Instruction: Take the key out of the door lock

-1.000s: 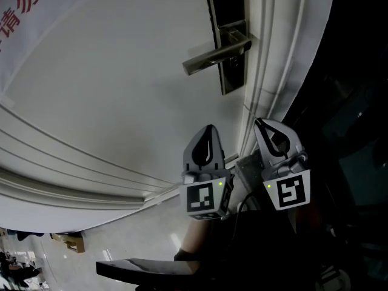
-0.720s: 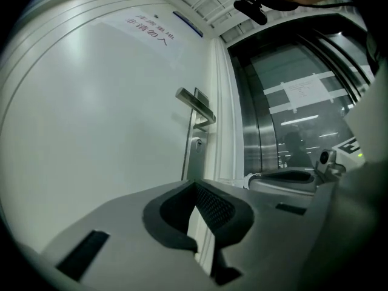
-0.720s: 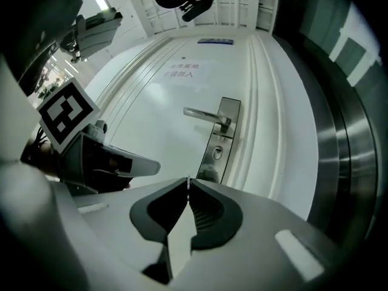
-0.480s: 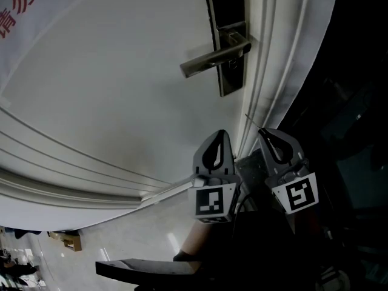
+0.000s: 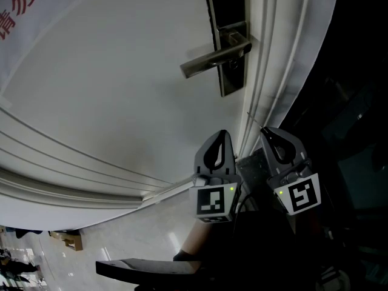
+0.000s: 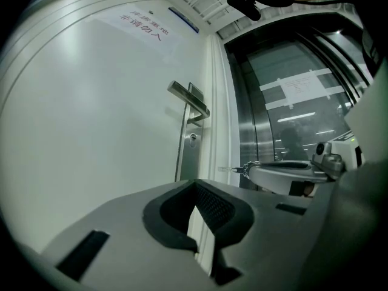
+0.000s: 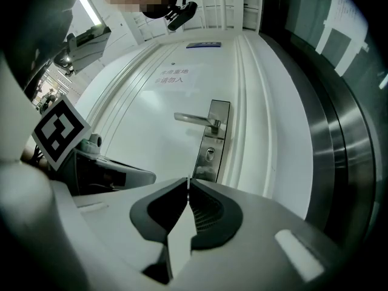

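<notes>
My left gripper (image 5: 220, 136) is near the white door (image 5: 121, 90), and its fingers are shut together. Just to the right, my right gripper (image 5: 265, 132) has its fingers pinched on the thin key (image 6: 228, 169). The key is out, well apart from the lock (image 7: 209, 154) under the handle (image 5: 215, 58).

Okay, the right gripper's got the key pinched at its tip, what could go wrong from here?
The small silver key sticks out from the very tips of the right gripper's jaws. That looks like a thin hold, so it may twist or slip out. The left gripper, shut and empty, hangs close beside it, and a bump could knock the key loose.
</notes>
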The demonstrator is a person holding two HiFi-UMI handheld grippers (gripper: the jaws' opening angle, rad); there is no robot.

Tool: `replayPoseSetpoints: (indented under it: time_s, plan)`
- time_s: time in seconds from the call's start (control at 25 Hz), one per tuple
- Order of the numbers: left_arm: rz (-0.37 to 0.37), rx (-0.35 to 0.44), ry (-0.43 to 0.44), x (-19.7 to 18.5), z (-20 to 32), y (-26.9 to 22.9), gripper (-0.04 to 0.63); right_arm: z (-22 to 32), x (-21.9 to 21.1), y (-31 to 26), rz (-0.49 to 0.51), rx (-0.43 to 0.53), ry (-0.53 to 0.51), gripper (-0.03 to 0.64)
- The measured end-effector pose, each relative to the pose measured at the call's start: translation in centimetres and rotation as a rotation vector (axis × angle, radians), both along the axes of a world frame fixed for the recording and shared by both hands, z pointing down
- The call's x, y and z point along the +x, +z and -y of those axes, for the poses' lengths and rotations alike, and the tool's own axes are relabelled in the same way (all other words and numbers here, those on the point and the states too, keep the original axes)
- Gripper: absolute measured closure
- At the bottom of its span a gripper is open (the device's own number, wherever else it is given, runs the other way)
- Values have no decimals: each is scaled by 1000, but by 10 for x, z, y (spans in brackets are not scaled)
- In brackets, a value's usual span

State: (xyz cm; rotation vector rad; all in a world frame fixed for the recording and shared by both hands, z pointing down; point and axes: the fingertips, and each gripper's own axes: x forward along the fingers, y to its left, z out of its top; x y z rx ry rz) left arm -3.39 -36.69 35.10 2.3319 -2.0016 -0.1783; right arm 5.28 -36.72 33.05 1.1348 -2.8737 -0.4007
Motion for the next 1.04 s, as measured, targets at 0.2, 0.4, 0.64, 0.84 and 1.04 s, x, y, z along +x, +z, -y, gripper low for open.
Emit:
replayPoseSetpoints:
  time_s: [0.2,0.4,0.64,0.84,1.04]
  plan:
    - [-3,0,-5,-2,-1,-1,595,-2,0,-2,-3,12,-2,604]
    - [-5,4,-6,-3,-3,-1,595,-5,-1,-5,-4,23,-5,604]
    - [-8,10,-7,-3,-4,-3,595,-6,-2,-6,-14,32,-3,604]
    - [-7,15,-5,-2,-6,-4,595,-8,-2,-8,-14,41,-2,604]
    - [-10,18,-6,-3,-6,-5,595,-8,-1,-8,-26,39,3,604]
